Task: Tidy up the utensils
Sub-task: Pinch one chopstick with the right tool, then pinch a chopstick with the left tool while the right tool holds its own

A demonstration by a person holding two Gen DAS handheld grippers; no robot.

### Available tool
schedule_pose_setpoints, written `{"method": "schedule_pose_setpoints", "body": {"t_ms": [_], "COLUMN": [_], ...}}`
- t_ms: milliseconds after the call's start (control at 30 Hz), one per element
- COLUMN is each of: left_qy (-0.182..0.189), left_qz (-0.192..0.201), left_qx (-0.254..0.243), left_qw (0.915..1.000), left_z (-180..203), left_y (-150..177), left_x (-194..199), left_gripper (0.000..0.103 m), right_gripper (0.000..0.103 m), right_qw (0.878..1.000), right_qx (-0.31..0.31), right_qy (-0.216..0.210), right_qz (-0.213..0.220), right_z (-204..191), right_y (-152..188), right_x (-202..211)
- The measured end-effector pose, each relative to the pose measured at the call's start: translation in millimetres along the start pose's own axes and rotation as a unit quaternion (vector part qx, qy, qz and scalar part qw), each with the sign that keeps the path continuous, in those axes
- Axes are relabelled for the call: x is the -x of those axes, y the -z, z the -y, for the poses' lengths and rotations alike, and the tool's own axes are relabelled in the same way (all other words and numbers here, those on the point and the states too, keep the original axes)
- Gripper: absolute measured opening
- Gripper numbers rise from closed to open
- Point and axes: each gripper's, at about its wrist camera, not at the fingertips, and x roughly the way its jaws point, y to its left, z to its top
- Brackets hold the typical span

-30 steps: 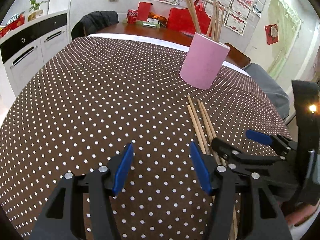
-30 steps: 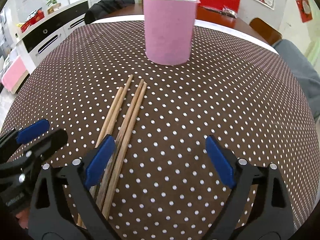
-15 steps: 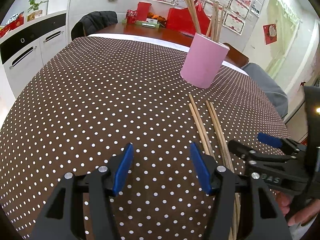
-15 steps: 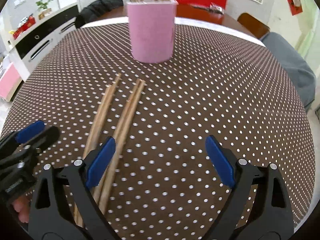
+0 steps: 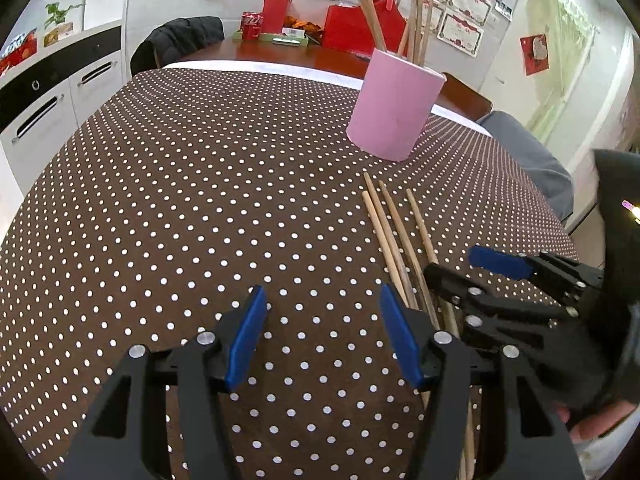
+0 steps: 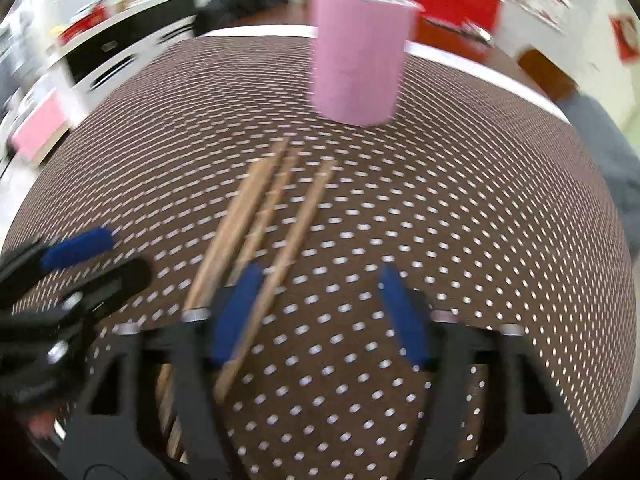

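Note:
Several wooden chopsticks lie side by side on the brown dotted tablecloth, pointing toward a pink cup that holds more chopsticks upright. My left gripper is open and empty, just left of the loose chopsticks. My right gripper is open, low over the near ends of the chopsticks, with its left finger across them. The pink cup stands beyond them. The right gripper also shows in the left wrist view. The right wrist view is blurred.
The table edge curves away on both sides. White cabinets stand to the left. A chair with a dark jacket and a wooden table with red items are behind. A grey seat is at the right.
My right gripper has moved forward and left over the chopsticks; one chopstick now lies apart from the others. My left gripper has stayed roughly in place.

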Motion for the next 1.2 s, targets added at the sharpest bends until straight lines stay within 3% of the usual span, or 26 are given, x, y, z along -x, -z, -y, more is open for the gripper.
{"method": "schedule_pose_setpoints", "body": {"t_ms": [67,100,267,433,600,800,1100,1167,1200], "left_qy": [-0.001,-0.001,0.003,-0.011,-0.061,-0.099,-0.134,-0.137,-0.136], "left_qz": [-0.003,-0.004,-0.012,-0.032,-0.032,-0.041,-0.083,-0.083,-0.085], "left_qx": [-0.004,-0.004,-0.009,-0.027,-0.065,-0.077,-0.101,-0.102,-0.101], "left_qw": [1.0,1.0,0.9999,0.9991,0.9955,0.9912,0.9823,0.9819,0.9819], "left_z": [4,6,17,33,48,57,64,63,62], "left_y": [-2,-3,-5,-7,-10,-18,-19,-21,-21], "left_x": [-1,-2,-3,-13,-20,-25,-29,-28,-28], "left_gripper": [0.059,0.059,0.059,0.059,0.059,0.061,0.062,0.063,0.063], "right_gripper": [0.03,0.015,0.006,0.006,0.006,0.006,0.009,0.018,0.036], "right_qw": [1.0,1.0,0.998,0.995,0.991,0.983,0.99,0.992,0.993], "right_qx": [0.021,0.019,-0.003,-0.03,-0.046,-0.084,-0.067,-0.055,-0.052], "right_qy": [-0.013,-0.022,-0.058,-0.094,-0.12,-0.164,-0.124,-0.111,-0.107], "right_qz": [0.004,0.008,0.008,0.011,0.024,0.022,0.009,0.003,0.003], "right_z": [-6,-8,11,32,49,77,62,59,58], "right_y": [5,8,23,29,39,44,47,47,46], "right_x": [5,7,14,14,20,24,36,39,38]}}
